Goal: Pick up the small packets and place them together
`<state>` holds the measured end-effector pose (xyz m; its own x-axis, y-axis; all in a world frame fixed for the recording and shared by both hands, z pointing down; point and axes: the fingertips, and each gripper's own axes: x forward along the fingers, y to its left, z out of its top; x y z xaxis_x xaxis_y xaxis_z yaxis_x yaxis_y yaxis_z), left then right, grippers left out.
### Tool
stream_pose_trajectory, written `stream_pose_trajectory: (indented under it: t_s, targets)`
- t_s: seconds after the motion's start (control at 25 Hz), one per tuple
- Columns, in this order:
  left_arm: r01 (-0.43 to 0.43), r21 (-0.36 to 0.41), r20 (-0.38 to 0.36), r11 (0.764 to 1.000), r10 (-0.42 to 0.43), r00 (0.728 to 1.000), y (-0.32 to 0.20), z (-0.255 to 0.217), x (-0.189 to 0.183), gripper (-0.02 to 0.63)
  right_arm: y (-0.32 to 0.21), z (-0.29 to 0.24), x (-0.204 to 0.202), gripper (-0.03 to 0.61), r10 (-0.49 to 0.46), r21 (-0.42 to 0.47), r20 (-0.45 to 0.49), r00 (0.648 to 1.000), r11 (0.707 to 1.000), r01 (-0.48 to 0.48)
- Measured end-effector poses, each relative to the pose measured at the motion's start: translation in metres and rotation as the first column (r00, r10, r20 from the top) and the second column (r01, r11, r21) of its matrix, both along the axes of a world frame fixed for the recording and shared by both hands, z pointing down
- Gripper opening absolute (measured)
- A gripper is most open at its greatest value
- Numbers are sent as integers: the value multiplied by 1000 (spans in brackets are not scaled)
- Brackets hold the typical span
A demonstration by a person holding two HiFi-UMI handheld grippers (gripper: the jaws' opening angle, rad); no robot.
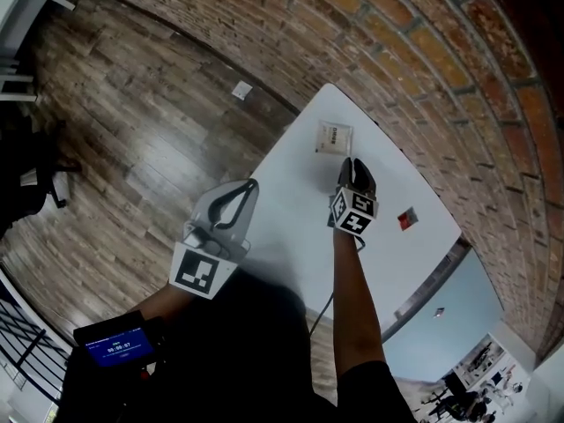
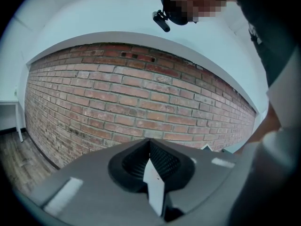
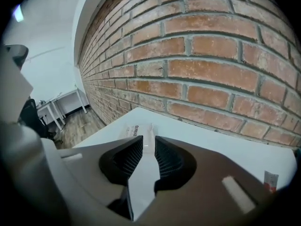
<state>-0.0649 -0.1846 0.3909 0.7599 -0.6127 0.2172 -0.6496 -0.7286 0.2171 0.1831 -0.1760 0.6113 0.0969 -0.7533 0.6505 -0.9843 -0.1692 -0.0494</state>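
Blue-lit screen (image 1: 113,346): at the lower left edge of the head view, well away from the white packet, down by the person's body.

Wood floor (image 1: 132,130): fills the left side, well left of the white packet.

Left claw (image 1: 254,181) (image 2: 150,142): held over the near left edge of the surface, well apart from the white packet and to its lower left. Its own view shows the two jaws pressed together at the tips with nothing between them, pointing toward the brick wall.

Paper scrap (image 1: 241,90): a small pale square on the floor, up and left of the white packet, off the surface.

Surface (image 1: 286,245) (image 3: 211,145): a white tabletop set against the wall, carrying the white packet near its far end.

White packet (image 1: 333,137) (image 3: 135,129): a flat pale sachet with dark print, lying flat on the surface.

Right claw (image 1: 351,161) (image 3: 149,139): just short of the white packet, on its near side, aimed at it. The jaws stand a narrow gap apart and grip nothing; the packet shows through the gap, beyond the tips.

Red packet (image 1: 406,219) (image 3: 269,180): a small red sachet lying on the surface, apart from the white packet, to its lower right near the right edge.

Brick wall (image 1: 397,42) (image 2: 117,98) (image 3: 211,55): red brick, running behind the white packet along the far side.
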Motion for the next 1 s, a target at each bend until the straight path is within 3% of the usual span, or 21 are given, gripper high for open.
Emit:
stream_pose_trajectory:
  t_s: [0.32,1.0]
  targets:
    - [74,-20,26,997,-74,997,-2,9,-16,2,-9,18,8,95,36,-22,40,999,999,-35]
    - [112,-73,26,991,-110,994,2,24,-29,1,-10,43,14,95,86,-94,82,993,993,-78]
